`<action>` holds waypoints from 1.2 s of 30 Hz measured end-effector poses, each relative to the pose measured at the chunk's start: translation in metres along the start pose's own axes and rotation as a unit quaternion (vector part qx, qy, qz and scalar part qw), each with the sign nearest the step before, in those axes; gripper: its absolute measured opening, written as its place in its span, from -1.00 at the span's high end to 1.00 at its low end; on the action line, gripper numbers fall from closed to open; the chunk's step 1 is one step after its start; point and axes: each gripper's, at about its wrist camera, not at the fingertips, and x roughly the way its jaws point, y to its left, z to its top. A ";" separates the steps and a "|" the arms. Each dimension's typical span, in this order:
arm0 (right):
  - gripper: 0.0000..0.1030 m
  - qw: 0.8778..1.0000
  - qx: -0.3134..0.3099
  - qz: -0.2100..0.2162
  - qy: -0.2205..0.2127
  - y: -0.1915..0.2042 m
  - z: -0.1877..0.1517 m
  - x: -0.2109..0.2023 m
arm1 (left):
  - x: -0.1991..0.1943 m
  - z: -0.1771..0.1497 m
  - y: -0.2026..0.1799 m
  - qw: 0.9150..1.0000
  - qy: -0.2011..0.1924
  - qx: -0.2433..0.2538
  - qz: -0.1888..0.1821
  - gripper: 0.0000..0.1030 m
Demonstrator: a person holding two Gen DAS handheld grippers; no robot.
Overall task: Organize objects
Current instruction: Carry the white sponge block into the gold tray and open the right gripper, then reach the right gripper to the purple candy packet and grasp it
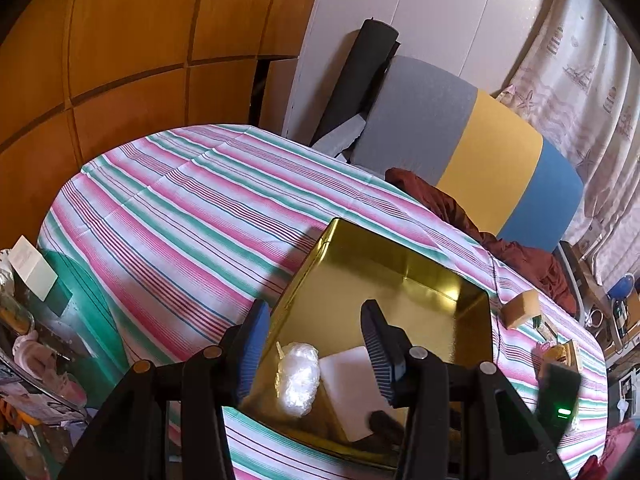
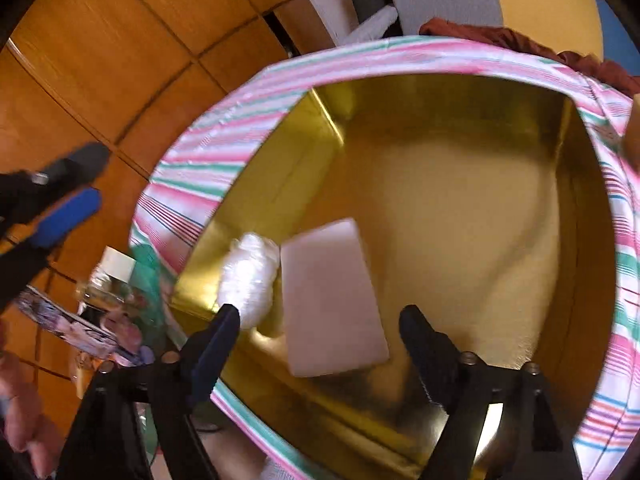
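**Gold tin, two items lodged; sponge and oddments still out on the cloth**

Container: one square gold tin [image 1: 384, 280], lid off, standing on the striped tablecloth [image 1: 180, 208]. Contents: a white foam block [image 2: 332, 300] lying flat on the floor of the tin near its left wall, and a crumpled clear plastic bag [image 2: 248, 280] touching the block's left edge. The rest of the floor is bare.

Right gripper [image 2: 320, 316]: poised over the tin, tongs spread wide, the block below the gap, pads not touching it; nothing carried.

Left gripper [image 1: 316, 328]: tongs part-way apart astride the tin's near-left wall, one inside, one outside; whether the pads press the wall cannot be told.

Outside the tin: a yellow sponge [image 1: 520, 312] just beyond its right edge, and small mixed items [image 1: 560, 354] further right, too blurred to name.

Step in hand, as judged: withdrawing from a deposit. Lift the right gripper straight up clear of the rim before swinging towards the sponge, and keep the tin from shifting.
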 end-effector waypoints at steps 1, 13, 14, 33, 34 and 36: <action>-0.63 1.000 -0.003 -0.001 -0.011 0.001 0.000 -0.009 | 0.001 -0.001 -0.001 1.000 0.001 0.001 -0.002 0.07; -0.67 0.990 -0.034 -0.064 -0.124 -0.029 -0.017 -0.111 | 0.011 -0.032 -0.048 0.996 0.024 0.045 -0.079 0.07; -0.67 0.988 -0.035 -0.073 -0.128 -0.034 -0.018 -0.118 | 0.012 -0.034 -0.053 0.995 0.026 0.051 -0.083 0.07; -0.67 0.970 0.010 -0.214 -0.116 -0.153 -0.075 -0.180 | 0.023 -0.116 -0.145 0.963 0.104 0.167 -0.182 0.07; -0.67 0.968 0.019 -0.224 -0.114 -0.164 -0.078 -0.184 | 0.023 -0.121 -0.150 0.961 0.107 0.174 -0.188 0.07; -0.67 0.961 0.047 -0.249 -0.110 -0.188 -0.087 -0.196 | 0.021 -0.129 -0.156 0.957 0.111 0.185 -0.193 0.07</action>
